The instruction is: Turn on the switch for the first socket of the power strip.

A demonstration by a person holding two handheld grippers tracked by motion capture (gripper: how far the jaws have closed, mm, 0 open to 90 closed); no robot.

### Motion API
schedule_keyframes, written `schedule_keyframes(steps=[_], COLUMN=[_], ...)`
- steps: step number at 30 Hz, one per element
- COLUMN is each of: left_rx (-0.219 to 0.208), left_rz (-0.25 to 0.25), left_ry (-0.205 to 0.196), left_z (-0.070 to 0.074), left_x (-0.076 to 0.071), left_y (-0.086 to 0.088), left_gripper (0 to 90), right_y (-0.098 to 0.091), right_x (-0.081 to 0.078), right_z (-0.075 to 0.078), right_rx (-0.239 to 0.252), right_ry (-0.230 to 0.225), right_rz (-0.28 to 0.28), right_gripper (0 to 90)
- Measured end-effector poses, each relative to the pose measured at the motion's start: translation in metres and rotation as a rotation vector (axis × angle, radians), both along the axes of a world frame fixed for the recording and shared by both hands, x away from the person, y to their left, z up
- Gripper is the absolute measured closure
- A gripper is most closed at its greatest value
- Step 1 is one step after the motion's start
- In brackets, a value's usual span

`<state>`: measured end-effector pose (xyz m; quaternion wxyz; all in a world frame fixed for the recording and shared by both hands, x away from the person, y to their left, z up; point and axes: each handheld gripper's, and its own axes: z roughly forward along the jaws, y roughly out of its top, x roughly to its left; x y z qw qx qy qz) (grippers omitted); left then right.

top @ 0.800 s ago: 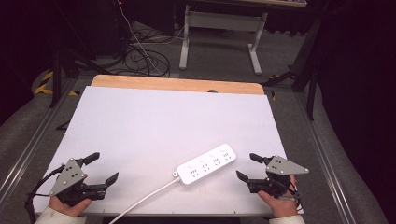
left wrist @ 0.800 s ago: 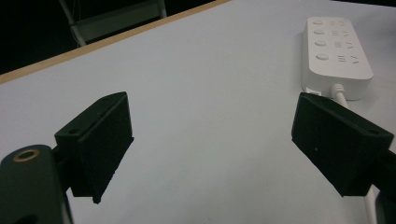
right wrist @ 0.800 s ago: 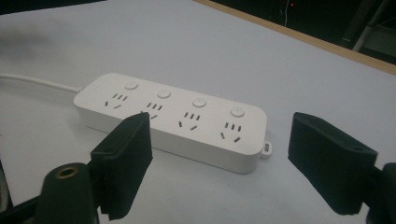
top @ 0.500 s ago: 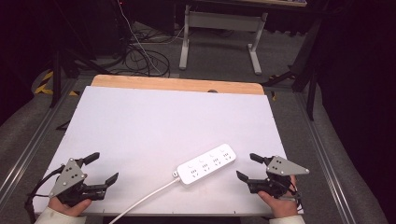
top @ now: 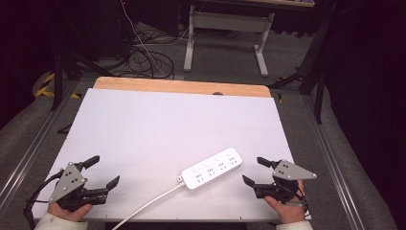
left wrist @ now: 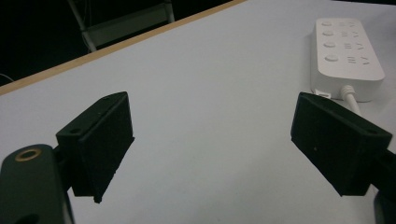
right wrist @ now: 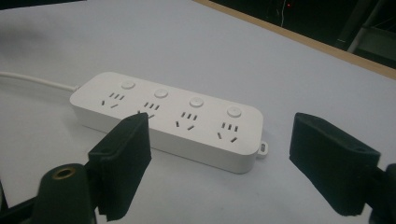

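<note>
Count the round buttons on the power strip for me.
4. They run in a row along the power strip: one nearest the cord end, then the second, the third, and the last at the far end.

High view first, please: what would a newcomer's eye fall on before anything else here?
The white power strip stands out, lying slantwise near the front of the white table, its cord trailing off the near edge. Flanking it are two open black tools: the left hand-held gripper at the near left corner and the right hand-held gripper just right of the strip, neither touching it.
</note>
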<state>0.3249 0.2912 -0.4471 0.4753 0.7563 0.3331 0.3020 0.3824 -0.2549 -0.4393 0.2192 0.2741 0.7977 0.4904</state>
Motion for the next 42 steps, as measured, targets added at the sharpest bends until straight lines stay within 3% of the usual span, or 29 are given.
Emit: schedule_keyframes(steps=[6,19,27,42], left_rx=[0.0,0.014,0.027,0.029], left_rz=[0.004,0.002,-0.004,-0.008], left_ry=[0.001,-0.001,-0.007,-0.006], left_z=[0.0,0.0,-0.001,-0.001], left_x=[-0.001,-0.001,-0.001,-0.002], left_y=[-0.001,-0.003,-0.004,-0.005], left_gripper=[13.7,14.1,14.4,14.5], right_y=[0.005,0.022,0.046,0.081], right_x=[-0.001,0.005,0.015,0.027], right_z=[0.005,0.025,0.039,0.051], right_rx=[-0.027,-0.039,-0.07,-0.1], right_ry=[0.013,0.039,0.047,0.038], right_rz=[0.042,0.083,0.12,0.183], right_gripper=[38.3,42.8,46.6,48.7])
